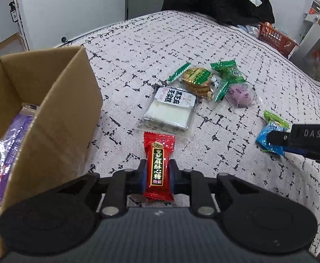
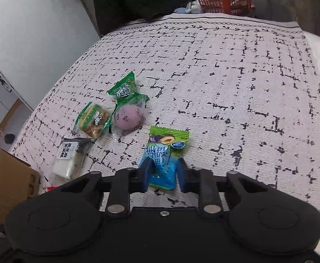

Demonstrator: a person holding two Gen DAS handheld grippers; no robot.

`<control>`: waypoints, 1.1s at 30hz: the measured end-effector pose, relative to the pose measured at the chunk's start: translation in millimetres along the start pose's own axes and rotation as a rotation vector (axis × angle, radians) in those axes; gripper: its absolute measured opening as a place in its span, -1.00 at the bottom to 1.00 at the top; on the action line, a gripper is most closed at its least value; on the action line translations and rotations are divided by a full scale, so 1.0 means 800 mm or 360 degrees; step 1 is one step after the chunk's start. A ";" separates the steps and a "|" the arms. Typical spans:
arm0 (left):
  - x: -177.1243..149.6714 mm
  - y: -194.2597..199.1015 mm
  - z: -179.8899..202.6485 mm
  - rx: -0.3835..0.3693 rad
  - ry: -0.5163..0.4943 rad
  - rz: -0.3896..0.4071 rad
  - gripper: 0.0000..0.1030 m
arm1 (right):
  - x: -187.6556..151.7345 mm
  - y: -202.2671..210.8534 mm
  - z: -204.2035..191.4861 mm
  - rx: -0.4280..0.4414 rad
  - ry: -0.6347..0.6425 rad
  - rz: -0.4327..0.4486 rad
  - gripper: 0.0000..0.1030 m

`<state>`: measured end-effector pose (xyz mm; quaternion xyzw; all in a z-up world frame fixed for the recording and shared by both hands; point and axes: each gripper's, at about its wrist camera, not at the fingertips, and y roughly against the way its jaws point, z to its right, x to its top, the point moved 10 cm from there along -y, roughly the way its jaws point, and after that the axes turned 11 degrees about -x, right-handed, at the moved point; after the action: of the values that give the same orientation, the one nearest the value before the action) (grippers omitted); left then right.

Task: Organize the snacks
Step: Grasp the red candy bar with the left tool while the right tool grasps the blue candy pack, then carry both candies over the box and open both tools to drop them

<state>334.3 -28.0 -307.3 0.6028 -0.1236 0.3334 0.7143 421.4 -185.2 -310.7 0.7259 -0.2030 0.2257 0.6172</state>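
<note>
Left wrist view: left gripper [image 1: 157, 171] jaws clamped on a red candy wrapper with a black label strip [image 1: 159, 166], held lengthwise between the blue pads [image 1: 142, 175], just above the white cloth with black dash pattern [image 1: 138, 50]. Open brown cardboard box [image 1: 56, 114] sits immediately left of the jaws; purple and clear snack packets [image 1: 8, 153] lie inside it. Ahead on the cloth: a white square cake in clear wrap [image 1: 171, 109], then a green-edged biscuit pack [image 1: 198, 81] touching it, a crumpled green candy wrapper [image 1: 227, 70] and a purple round pastry in clear wrap [image 1: 241, 95] beside that. Orange plastic basket [image 1: 275, 37] at the far edge.

Right wrist view: right gripper [image 2: 163, 171] jaws closed around the lower part of a blue-and-green plum candy packet [image 2: 166, 153], which rests on the cloth [image 2: 236, 76]. Same cluster lies up-left: pastry [image 2: 128, 117], green wrapper [image 2: 124, 88], biscuit pack [image 2: 94, 121], white cake [image 2: 69, 159]. Box corner [image 2: 4, 179] at far left, basket [image 2: 225, 0] at the back.
</note>
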 end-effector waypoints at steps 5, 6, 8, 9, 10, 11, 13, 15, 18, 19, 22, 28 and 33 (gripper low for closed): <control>0.012 0.015 0.008 -0.0049 0.0001 0.0046 -0.64 | -0.004 0.014 -0.004 0.0010 0.0028 0.0004 -0.70; 0.014 0.018 0.010 -0.0060 -0.0001 0.0053 -0.64 | -0.004 0.017 -0.006 0.0015 0.0033 0.0009 -0.71; 0.017 0.025 0.013 -0.0080 0.0006 0.0066 -0.64 | -0.004 0.025 -0.008 0.0019 0.0038 0.0022 -0.72; 0.018 0.028 0.014 -0.0087 0.0009 0.0071 -0.64 | -0.003 0.030 -0.009 0.0021 0.0037 0.0027 -0.73; 0.020 0.031 0.014 -0.0097 0.0013 0.0077 -0.64 | -0.003 0.035 -0.009 0.0024 0.0035 0.0031 -0.74; 0.021 0.035 0.015 -0.0105 0.0018 0.0084 -0.64 | -0.003 0.039 -0.011 0.0032 0.0029 0.0031 -0.74; 0.025 0.044 0.015 -0.0116 0.0023 0.0106 -0.64 | -0.003 0.050 -0.015 0.0059 0.0013 0.0027 -0.75; 0.028 0.052 0.016 -0.0124 0.0008 0.0125 -0.63 | -0.003 0.063 -0.022 0.0080 0.0015 0.0029 -0.75; 0.030 0.064 0.014 -0.0132 0.0022 0.0127 -0.64 | -0.001 0.083 -0.038 0.0113 0.0056 0.0051 -0.75; 0.031 0.069 0.013 -0.0138 0.0033 0.0133 -0.64 | 0.000 0.089 -0.043 0.0124 0.0063 0.0054 -0.76; 0.040 0.085 0.013 -0.0152 0.0035 0.0178 -0.64 | 0.004 0.105 -0.058 0.0154 0.0085 0.0075 -0.76; 0.062 0.117 0.003 -0.0161 0.0078 0.0271 -0.63 | 0.018 0.146 -0.094 0.0224 0.0149 0.0150 -0.77; 0.071 0.137 -0.011 -0.0152 0.0084 0.0335 -0.64 | 0.024 0.171 -0.125 0.0276 0.0184 0.0191 -0.78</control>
<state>306.7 4.9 -191.3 0.5429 -0.1832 0.4161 0.7061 350.8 -108.2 -176.1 0.7489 -0.1899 0.3206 0.5480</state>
